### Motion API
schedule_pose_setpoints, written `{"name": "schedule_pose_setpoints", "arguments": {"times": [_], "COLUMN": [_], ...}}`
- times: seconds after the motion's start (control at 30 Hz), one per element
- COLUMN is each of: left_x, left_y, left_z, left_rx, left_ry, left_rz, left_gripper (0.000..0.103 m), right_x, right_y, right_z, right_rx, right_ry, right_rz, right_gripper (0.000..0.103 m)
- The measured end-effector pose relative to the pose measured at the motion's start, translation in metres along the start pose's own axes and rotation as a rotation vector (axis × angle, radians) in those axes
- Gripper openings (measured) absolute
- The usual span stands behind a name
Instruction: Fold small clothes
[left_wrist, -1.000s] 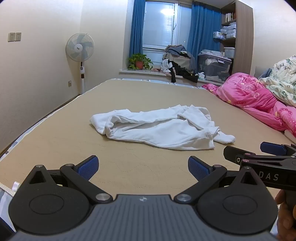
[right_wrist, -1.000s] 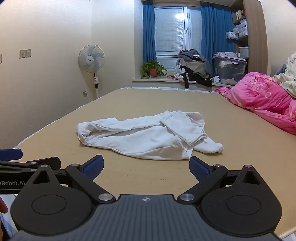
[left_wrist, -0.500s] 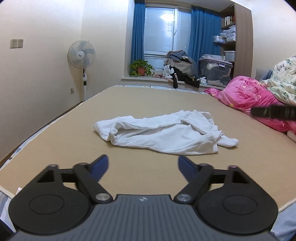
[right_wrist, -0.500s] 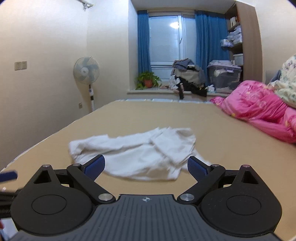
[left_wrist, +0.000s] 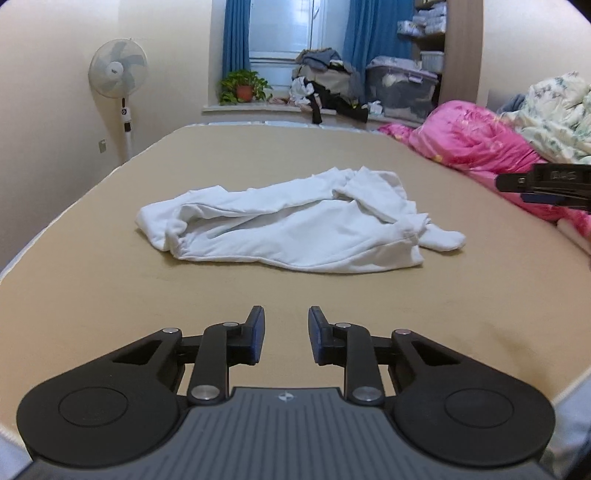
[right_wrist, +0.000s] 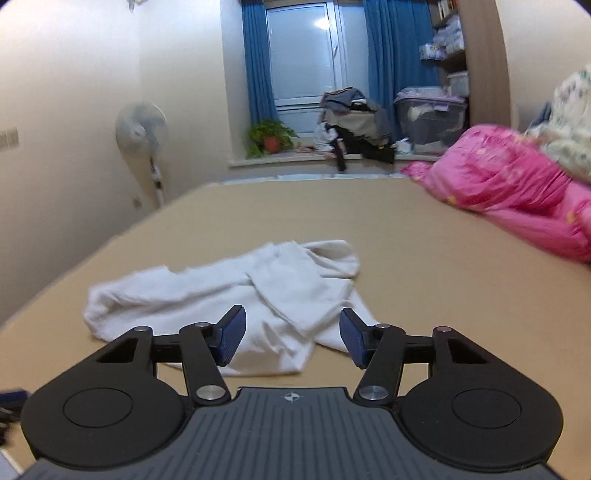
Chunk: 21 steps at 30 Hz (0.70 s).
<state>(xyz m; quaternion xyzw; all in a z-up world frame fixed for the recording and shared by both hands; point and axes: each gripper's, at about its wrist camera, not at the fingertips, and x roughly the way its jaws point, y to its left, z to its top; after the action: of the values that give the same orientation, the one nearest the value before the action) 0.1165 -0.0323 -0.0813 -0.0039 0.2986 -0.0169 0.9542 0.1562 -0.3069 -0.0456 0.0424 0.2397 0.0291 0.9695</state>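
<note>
- The white baby garment lies crumpled on the tan bed, footed legs toward the pink quilt, a sleeve or flap folded across its middle.
- The left gripper hangs over bare bed, short of the garment; its jaws are closing with nothing between them, a narrow gap left. If they meet before reaching cloth, the grab comes up empty.
- The right gripper hovers above the garment's near edge, jaws half spread and closing; cloth shows beyond the gap, but no pinch is visible. Closing from above could catch only the top layer, or several bunched layers, so the piece would lift twisted.
- The garment is not yet flat, so any fold started now would likely lock in the wrinkles.
- A pull by one gripper alone could drag the garment across the smooth bed toward the quilt.
- The right-wrist view is blurred, so exact contact cannot be judged.
</note>
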Motion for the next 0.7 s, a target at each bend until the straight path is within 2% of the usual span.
{"name": "schedule_pose_setpoints", "arguments": {"times": [0.17, 0.3, 0.4, 0.47, 0.53, 0.57, 0.6, 0.7], "left_x": [0.058, 0.096, 0.125, 0.143, 0.157, 0.163, 0.167, 0.182], "left_y": [-0.009, -0.026, -0.041, -0.051, -0.063, -0.069, -0.075, -0.089], "left_z": [0.014, 0.026, 0.036, 0.042, 0.047, 0.050, 0.052, 0.059], "left_rx": [-0.100, -0.185, -0.283, -0.347, -0.411, -0.432, -0.453, -0.521], "left_ry": [0.036, 0.004, -0.004, -0.003, 0.005, 0.007, 0.004, 0.019], "left_rz": [0.061, 0.110, 0.113, 0.132, 0.172, 0.200, 0.222, 0.253], "left_gripper": [0.028, 0.028, 0.030, 0.037, 0.073, 0.079, 0.084, 0.084], "right_x": [0.021, 0.022, 0.027, 0.030, 0.030, 0.030, 0.029, 0.028], "right_y": [-0.003, -0.004, -0.011, -0.015, -0.020, -0.022, -0.023, -0.024], "right_z": [0.003, 0.008, 0.010, 0.011, 0.014, 0.015, 0.016, 0.017], "right_rx": [0.026, -0.027, -0.003, 0.018, 0.033, 0.039, 0.041, 0.023], "right_ry": [0.041, -0.008, 0.007, 0.022, 0.020, 0.015, 0.010, -0.015], "right_rz": [0.018, 0.003, -0.011, -0.017, -0.030, -0.038, -0.051, -0.105], "right_gripper": [0.059, 0.059, 0.059, 0.059, 0.059, 0.059, 0.059, 0.062]}}
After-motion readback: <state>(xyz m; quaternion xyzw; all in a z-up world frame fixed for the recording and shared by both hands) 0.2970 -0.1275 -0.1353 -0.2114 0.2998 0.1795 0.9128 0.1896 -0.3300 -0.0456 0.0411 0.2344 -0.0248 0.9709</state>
